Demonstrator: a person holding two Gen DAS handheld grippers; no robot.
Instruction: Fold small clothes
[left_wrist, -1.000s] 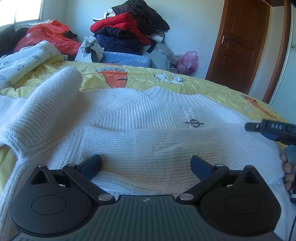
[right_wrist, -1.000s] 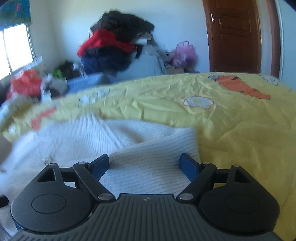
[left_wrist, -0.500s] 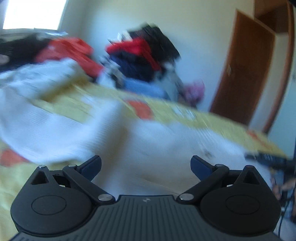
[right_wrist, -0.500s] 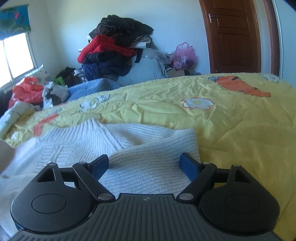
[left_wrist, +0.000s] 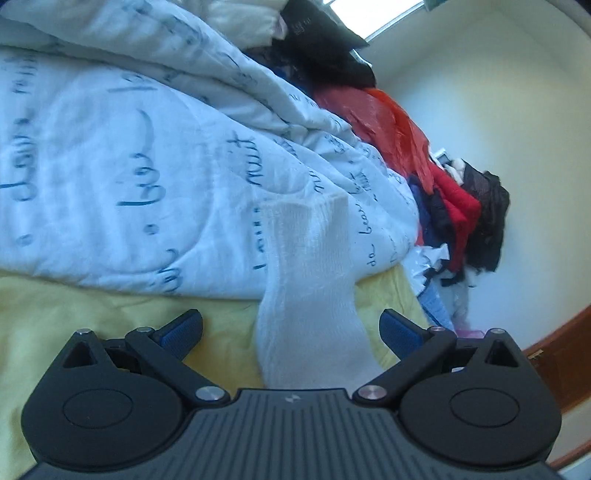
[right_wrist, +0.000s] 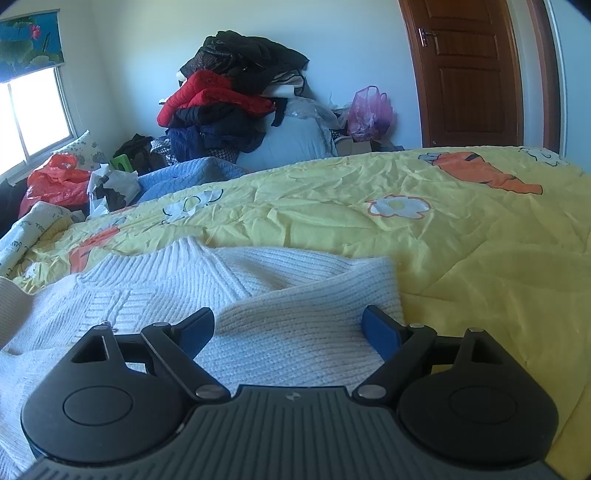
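A: Left wrist view first. Left tongs (left_wrist: 291, 329) released, jaws wide, nothing pinched. A white knit sleeve (left_wrist: 308, 295) runs up between them, touching neither pad. Its cuff end lies on the white printed quilt (left_wrist: 122, 166); the lower part lies on the yellow bed cover (left_wrist: 74, 317). View is rolled sideways, so the clothes heap (left_wrist: 458, 221) sits at the right.

B: Step?

A: Sleeve fold, I'd say. Left side is lined up on the loose sleeve but has not closed on it. Next move, my guess: advance, pinch the sleeve near the cuff, carry it back over the body of the sweater.

B: Right wrist view?

A: White sweater (right_wrist: 147, 288) lies flat on the near left part of the bed. Its right sleeve (right_wrist: 306, 325) is already folded across the body, with the cuff edge near the sweater's right side. Right tongs (right_wrist: 288, 328) hover over that fold, jaws have just been opening, now spread wide. The knit is under and between them, not squeezed.

B: So released?

A: Yes, both. Yellow cover bare to the right, wooden door (right_wrist: 469, 70) at far right.
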